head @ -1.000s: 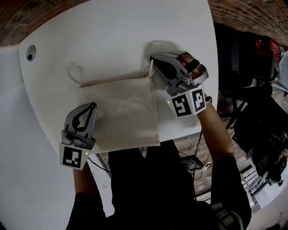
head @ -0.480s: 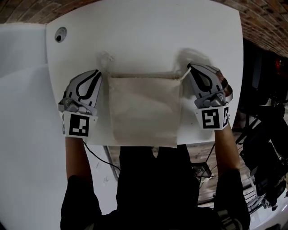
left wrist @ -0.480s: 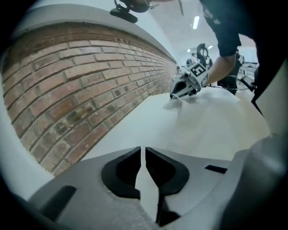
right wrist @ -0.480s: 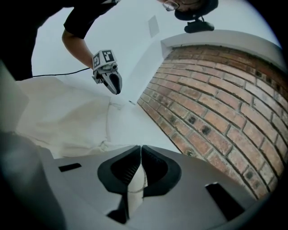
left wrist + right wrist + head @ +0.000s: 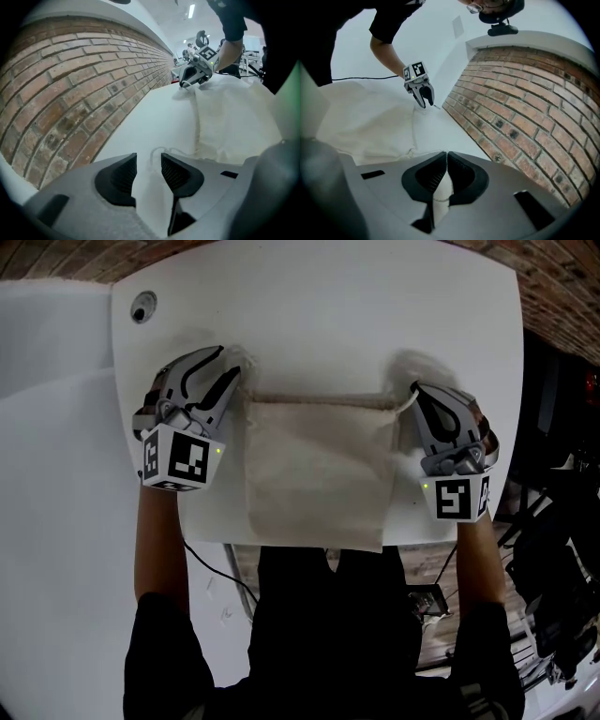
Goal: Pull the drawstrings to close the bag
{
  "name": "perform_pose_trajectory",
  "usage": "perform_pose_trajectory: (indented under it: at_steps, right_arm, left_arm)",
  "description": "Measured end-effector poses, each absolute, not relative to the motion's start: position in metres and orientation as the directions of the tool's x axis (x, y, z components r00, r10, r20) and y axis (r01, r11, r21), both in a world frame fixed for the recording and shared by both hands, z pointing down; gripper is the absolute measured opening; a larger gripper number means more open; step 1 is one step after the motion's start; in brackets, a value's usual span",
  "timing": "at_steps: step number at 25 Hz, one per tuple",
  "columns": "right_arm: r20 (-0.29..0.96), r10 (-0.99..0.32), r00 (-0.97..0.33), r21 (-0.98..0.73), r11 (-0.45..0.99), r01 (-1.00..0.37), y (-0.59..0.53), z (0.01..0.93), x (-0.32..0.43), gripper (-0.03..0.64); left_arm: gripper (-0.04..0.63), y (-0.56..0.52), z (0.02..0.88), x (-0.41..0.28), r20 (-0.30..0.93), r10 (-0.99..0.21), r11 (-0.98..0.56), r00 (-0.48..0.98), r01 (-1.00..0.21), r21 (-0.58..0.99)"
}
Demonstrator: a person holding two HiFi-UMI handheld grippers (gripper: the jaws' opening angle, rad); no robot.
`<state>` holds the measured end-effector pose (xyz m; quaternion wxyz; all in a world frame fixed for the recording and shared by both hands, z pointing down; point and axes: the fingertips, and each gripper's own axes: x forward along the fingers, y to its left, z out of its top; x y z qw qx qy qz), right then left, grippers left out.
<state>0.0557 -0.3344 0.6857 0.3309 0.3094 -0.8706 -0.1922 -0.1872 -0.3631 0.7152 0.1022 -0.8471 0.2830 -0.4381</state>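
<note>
White desk (image 5: 319, 324) runs up to a brick wall (image 5: 70, 93). The cloth bag (image 5: 319, 474) lies flat mid-desk, its bottom reaching the near edge. At its far-left corner the left claw (image 5: 225, 367) is opening, with the left drawstring (image 5: 161, 152) loose between the jaws. At the far-right corner the right claw (image 5: 417, 390) is pressed together, apparently pinching the right drawstring (image 5: 405, 405).

At lower centre, the jaws of the left gripper (image 5: 149, 161) are being opened, with the drawstring (image 5: 157, 150) looped just beyond the tips, untouched. The bag (image 5: 229, 117) is being shown at centre right, spread on the table (image 5: 154, 112).
</note>
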Motion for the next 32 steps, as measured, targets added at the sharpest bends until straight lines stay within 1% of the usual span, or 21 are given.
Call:
perform_pose_trajectory:
  at_steps: [3,8,14,18,22,24,26,29,32]
  right_arm:
    - [0.460,-0.668,-0.585,0.546,0.732,-0.408,-0.334,0.686,0.057,0.014]
    - [0.453,-0.673,-0.585,0.568,0.723,-0.393,-0.333,0.682,0.051,0.014]
    - [0.448,-0.680,-0.581,0.573,0.717,-0.397,-0.333,0.683,0.053,0.014]
    - [0.449,-0.679,-0.580,0.568,0.719,-0.401,-0.332,0.683,0.053,0.014]
    - [0.448,-0.679,-0.581,0.568,0.718,-0.401,-0.331,0.683,0.054,0.014]
    - [0.444,-0.684,-0.578,0.568,0.714,-0.409,-0.331,0.682,0.056,0.014]
    - [0.431,-0.694,-0.577,0.558,0.707,-0.434,-0.332,0.679,0.060,0.014]
    - [0.386,-0.728,-0.566,0.517,0.679,-0.520,-0.336,0.671,0.069,0.014]
    - [0.372,-0.779,-0.505,0.463,0.627,-0.626,-0.341,0.667,0.082,0.014]
  left_arm:
    - [0.152,-0.373,0.722,-0.189,0.700,-0.584,-0.808,0.412,-0.379,-0.451]
    - [0.156,-0.377,0.724,-0.181,0.700,-0.578,-0.813,0.420,-0.366,-0.452]
    - [0.156,-0.388,0.730,-0.179,0.718,-0.579,-0.813,0.387,-0.339,-0.473]
    - [0.151,-0.395,0.728,-0.177,0.683,-0.630,-0.775,0.368,-0.338,-0.534]
    - [0.038,-0.399,0.735,-0.176,0.653,-0.665,-0.746,0.363,-0.339,-0.572]
    - [0.021,-0.400,0.737,-0.176,0.637,-0.681,-0.732,0.362,-0.359,-0.579]
    - [0.020,-0.401,0.735,-0.178,0.614,-0.701,-0.712,0.362,-0.395,-0.580]
    - [0.018,-0.404,0.728,-0.184,0.573,-0.741,-0.667,0.349,-0.484,-0.567]
    - [0.018,-0.404,0.719,-0.199,0.533,-0.784,-0.604,0.318,-0.589,-0.537]
